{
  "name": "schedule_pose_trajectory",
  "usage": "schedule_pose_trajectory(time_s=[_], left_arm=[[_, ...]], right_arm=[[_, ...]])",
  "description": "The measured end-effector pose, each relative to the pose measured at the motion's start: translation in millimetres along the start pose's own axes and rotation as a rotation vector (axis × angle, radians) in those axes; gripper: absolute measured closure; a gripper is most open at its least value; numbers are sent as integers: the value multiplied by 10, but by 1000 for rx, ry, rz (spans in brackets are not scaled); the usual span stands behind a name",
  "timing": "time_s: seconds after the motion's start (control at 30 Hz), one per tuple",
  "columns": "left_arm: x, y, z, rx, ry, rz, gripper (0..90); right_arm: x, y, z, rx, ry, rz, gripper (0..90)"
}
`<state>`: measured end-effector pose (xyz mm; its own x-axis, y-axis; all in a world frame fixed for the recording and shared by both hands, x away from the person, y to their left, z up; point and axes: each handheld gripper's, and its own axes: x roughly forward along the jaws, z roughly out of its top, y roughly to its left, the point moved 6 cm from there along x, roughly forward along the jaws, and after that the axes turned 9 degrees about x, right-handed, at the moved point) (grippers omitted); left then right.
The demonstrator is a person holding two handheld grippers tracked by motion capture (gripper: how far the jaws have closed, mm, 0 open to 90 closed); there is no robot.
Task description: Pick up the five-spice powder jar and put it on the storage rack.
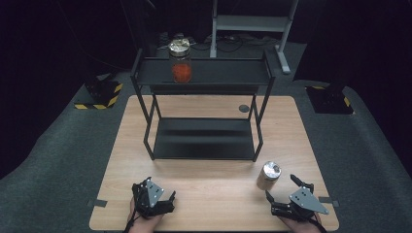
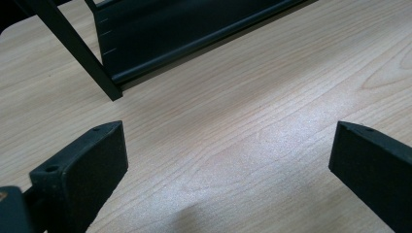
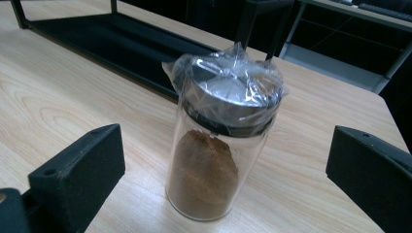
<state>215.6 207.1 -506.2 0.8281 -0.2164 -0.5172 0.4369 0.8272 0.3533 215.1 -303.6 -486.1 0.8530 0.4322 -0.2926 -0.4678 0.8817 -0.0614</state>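
Nearest to us, at the bench's (image 1: 214, 204) front edge, we held the left gripper (image 1: 154, 198) at about seven o'clock and the right gripper (image 1: 284, 193) at about five o'clock, well apart from each other. In the left gripper view the jaws of the left gripper (image 2: 228, 160) stood wide apart over bare wood grain, grasping nothing, with a leg and the lower tray of the black rack (image 2: 160, 34) just beyond at eleven o'clock. In the right gripper view the right gripper (image 3: 226, 167) was likewise spread wide, its jaws to either side of the brown-powder jar (image 3: 214, 160) without touching it. That jar (image 1: 268, 175) stood upright on the bench just beyond the right gripper, at its eleven o'clock in the high view; it was clear glass, holding brown powder to roughly half its height, with a dark lid wrapped in crinkled clear film. Farther on, the rack (image 1: 204, 141) sat across the bench's middle, its lower tray resting low near the wood. A small dark round cap (image 1: 244, 108) lay in the bench top near the rack's right rear leg. On the rack's upper shelf, at about twelve o'clock, stood a jar of red-orange contents (image 1: 180, 63), upright, with a film-covered lid. Beyond the bench a grey metal frame (image 1: 252, 24) stood on the dark floor.
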Motion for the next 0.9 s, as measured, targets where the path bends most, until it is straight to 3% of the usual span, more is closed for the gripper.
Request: schedule_pose_trajectory(time_s=[0.43, 0.77, 0.9], left_arm=[[1, 5, 3, 8, 1, -8, 7], [-5, 9, -6, 13, -7, -16, 7], [-7, 13, -10, 12, -10, -18, 7]], right_arm=[[111, 11, 92, 51, -38, -14, 0], [257, -8, 128, 109, -19, -7, 3], [312, -6, 126, 141, -23, -10, 53]])
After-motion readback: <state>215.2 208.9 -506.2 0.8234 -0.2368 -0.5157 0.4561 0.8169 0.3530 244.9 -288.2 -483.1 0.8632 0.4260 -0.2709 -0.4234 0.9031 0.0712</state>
